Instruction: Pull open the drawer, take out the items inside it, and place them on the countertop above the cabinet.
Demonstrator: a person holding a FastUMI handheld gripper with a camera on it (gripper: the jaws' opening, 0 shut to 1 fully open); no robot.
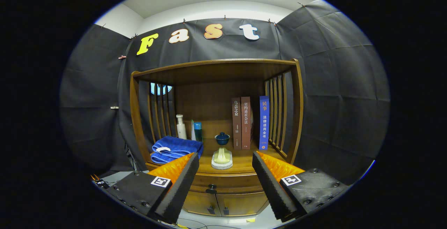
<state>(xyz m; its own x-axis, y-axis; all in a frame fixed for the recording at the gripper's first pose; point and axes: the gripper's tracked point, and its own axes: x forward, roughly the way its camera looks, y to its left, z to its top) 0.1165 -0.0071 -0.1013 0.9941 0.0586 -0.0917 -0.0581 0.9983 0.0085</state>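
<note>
A wooden cabinet (216, 117) stands ahead against the black cloth. Its drawer (223, 182) sits closed under the countertop (244, 164), with a small dark knob (211, 188) at its front. My gripper (225, 161) is open, its two black, orange-backed fingers (183, 183) spread wide with nothing between them. The knob lies between the fingers and some way beyond them. The drawer's contents are hidden.
On the countertop lie a folded blue towel (176, 148), a white bottle (181, 127), a teal bottle (198, 131), a blue lidded cup (222, 138), a pale soap dish (222, 159) and three upright books (249, 122). Two cabinet doors (223, 204) sit below the drawer.
</note>
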